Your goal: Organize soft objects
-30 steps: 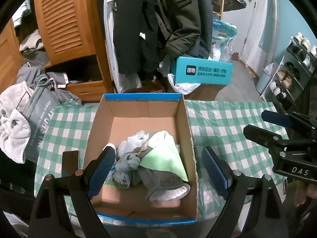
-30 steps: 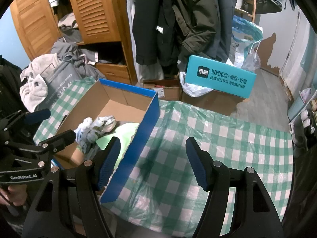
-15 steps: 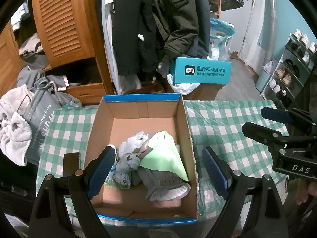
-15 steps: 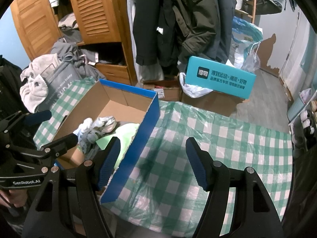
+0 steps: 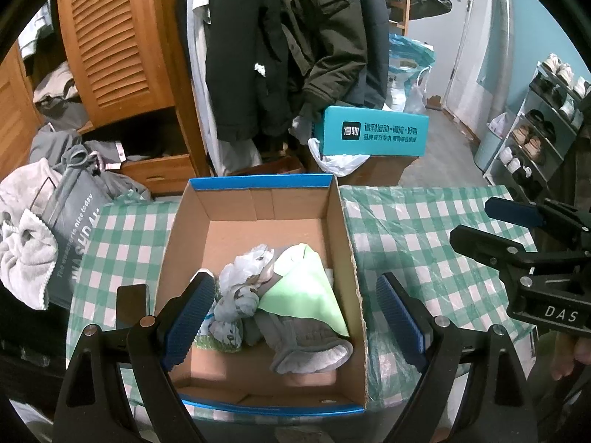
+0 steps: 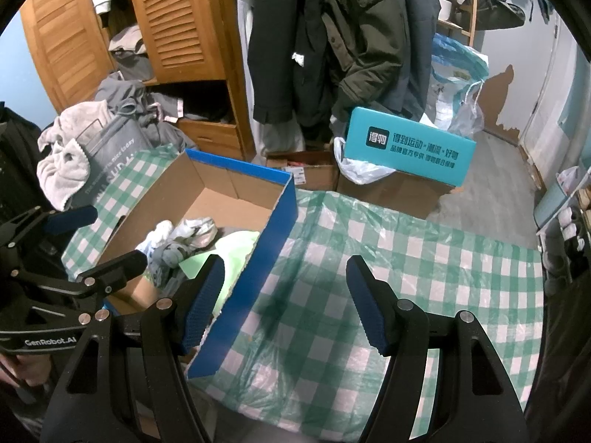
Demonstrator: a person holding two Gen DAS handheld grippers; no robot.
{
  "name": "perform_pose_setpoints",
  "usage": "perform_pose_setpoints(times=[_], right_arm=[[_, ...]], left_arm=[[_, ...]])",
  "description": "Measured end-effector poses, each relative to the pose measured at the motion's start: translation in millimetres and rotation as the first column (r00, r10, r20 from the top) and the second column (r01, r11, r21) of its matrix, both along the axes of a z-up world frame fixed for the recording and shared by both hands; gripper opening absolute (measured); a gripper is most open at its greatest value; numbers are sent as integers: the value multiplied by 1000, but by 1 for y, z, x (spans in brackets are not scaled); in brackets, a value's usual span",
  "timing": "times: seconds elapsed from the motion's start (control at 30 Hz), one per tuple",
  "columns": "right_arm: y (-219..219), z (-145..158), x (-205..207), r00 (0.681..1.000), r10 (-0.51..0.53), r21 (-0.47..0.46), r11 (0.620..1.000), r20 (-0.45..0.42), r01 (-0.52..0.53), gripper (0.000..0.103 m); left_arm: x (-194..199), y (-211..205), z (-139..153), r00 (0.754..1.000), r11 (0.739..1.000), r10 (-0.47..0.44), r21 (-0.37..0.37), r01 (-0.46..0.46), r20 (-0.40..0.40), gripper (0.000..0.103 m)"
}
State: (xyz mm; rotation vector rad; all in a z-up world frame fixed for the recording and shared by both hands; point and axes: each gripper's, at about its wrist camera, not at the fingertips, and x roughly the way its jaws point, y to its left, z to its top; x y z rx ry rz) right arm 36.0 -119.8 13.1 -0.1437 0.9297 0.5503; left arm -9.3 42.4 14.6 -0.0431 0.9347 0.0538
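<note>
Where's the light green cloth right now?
Left wrist view: the green cloth lies inside the cardboard box, toward its right wall, atop the grey sock.

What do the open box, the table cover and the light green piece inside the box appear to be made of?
Open box: corrugated cardboard, going by its raw brown walls and ragged cut edge, with a glossy blue outer skin.
Table cover: probably thin plastic sheeting, shiny and creased, over the green check.
Light green piece: seemingly smooth matte cloth, folded flat; the fibre is unclear.
</note>
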Motion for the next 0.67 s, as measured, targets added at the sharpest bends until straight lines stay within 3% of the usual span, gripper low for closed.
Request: perform_pose_setpoints(times=[0.67], right_arm=[[0,0,-1,1000,0,-1,1000,2,0,68]], left_arm=[[1,-1,-2,1000,1000,-1,-3,1,-8,90]])
